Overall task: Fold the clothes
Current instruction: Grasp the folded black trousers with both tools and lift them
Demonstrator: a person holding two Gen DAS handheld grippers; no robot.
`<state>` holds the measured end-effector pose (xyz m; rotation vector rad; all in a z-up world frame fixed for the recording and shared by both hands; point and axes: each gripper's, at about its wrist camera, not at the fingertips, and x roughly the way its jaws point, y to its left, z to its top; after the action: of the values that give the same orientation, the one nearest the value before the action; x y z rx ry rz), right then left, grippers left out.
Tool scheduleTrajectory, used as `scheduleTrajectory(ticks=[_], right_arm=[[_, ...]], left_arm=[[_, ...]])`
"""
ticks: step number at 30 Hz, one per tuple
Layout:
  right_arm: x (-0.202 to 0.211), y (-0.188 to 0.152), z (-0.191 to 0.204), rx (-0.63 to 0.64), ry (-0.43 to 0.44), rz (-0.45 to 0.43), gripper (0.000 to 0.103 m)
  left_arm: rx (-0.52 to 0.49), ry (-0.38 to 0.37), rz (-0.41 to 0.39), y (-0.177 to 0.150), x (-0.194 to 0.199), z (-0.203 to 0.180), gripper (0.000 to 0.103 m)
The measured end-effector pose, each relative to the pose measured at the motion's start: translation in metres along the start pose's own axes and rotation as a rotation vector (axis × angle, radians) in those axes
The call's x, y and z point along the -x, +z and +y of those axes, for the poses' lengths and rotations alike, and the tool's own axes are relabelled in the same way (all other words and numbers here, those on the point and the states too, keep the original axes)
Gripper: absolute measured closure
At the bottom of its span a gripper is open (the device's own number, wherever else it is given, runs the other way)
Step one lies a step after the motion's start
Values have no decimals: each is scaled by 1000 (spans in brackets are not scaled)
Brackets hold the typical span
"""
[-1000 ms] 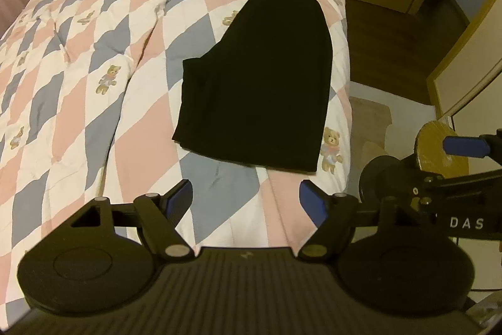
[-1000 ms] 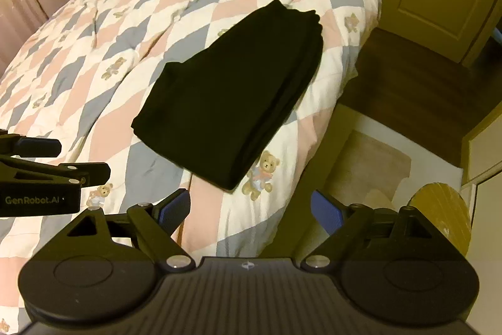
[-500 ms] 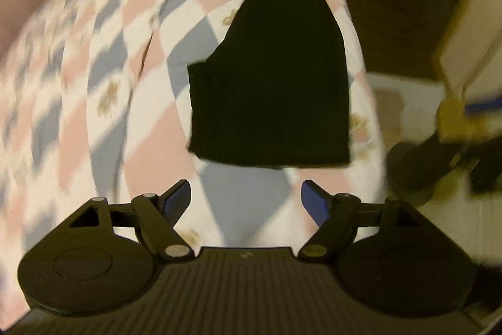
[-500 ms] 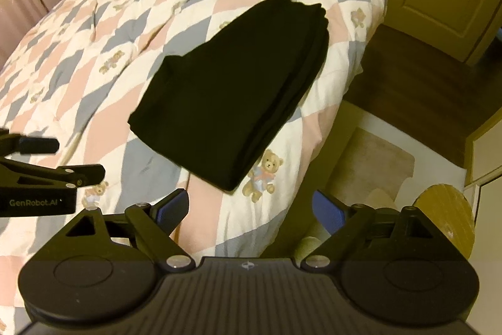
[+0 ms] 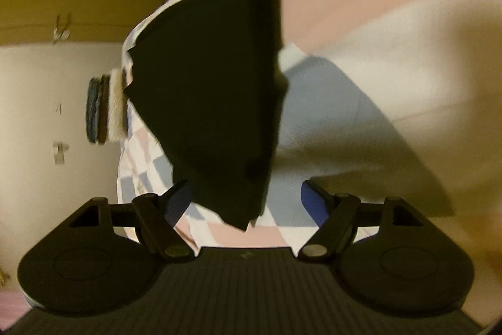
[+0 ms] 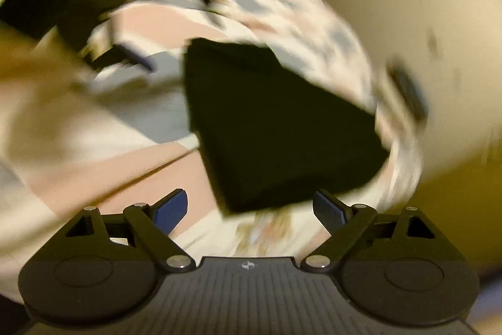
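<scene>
Both views now rolled sideways & dropped low vs. level overhead looks a sec ago. L to R: left gripper (image 5: 244,200), jaws spread, empty, nearest corner of black garment (image 5: 216,90) between tips; garment flat on patchwork quilt (image 5: 360,58) near bed edge. Right gripper (image 6: 249,208), heavy blur, jaws apart, empty, at other near corner. Likely closing in for next fold.

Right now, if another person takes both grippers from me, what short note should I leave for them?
Left gripper: open, holding nothing, a corner of the black garment between its fingers.
Right gripper: open, holding nothing, low over the same garment's edge; this view is blurred.
The garment lies partly folded on the quilt.
Folded stack sits beyond it.
Left: grasp the garment, finish folding.
</scene>
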<state>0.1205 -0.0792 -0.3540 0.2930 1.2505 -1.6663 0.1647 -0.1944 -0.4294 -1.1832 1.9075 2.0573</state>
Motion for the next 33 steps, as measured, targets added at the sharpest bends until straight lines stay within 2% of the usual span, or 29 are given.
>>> scheduleTrajectory(ticks=[1,3,5,6,9,13,14,16,17,18,20,23,24,26,28,30,33], right_arm=[[-5,-1,11,82,-26,-32,14],[-17,-2,23,152,-49,-46,16],[-31,-1,28,183,-79,-34,17],[-38,-1,29,191,-99,-26,18],[-59,1,33,222,-138,14,17],[-81,1,39,272,-200,22,15],[-87,-1,42,288,-211,15,15],[-96,-2,43,321,-229,-7,17],[-98,-3,42,335,-235,-23,19],[-99,-4,41,347,-238,-35,26],[-101,-1,37,367,-239,-46,38],[-103,1,22,338,-141,-25,63],[-103,2,16,324,-101,-21,69],[-102,4,3,298,-25,-24,74],[-102,10,-21,236,88,-23,79],[-104,16,-57,133,238,-20,86],[-122,20,-133,-82,537,-6,91]], left_arm=[[-23,9,-10,-1,-6,-3,28],[-53,26,-22,-3,-18,-7,27],[-63,33,-29,-5,-28,-8,25],[-62,39,-34,-7,-33,-8,20],[-38,52,-50,-12,-45,-7,9],[23,30,-73,-19,-56,4,10],[21,31,-84,-20,-57,6,17],[-10,36,-91,-20,-61,6,44],[-40,35,-92,-20,-63,4,66],[-74,31,-97,-20,-65,1,73],[-81,17,-94,-18,-67,2,75],[-10,-41,-82,-17,-64,19,77],[6,-67,-80,-15,-63,26,80],[57,-128,-69,-15,-62,43,82],[151,-213,-41,-14,-61,71,86],[277,-311,-2,-12,-65,108,88],[451,-405,34,-9,-70,171,90]])
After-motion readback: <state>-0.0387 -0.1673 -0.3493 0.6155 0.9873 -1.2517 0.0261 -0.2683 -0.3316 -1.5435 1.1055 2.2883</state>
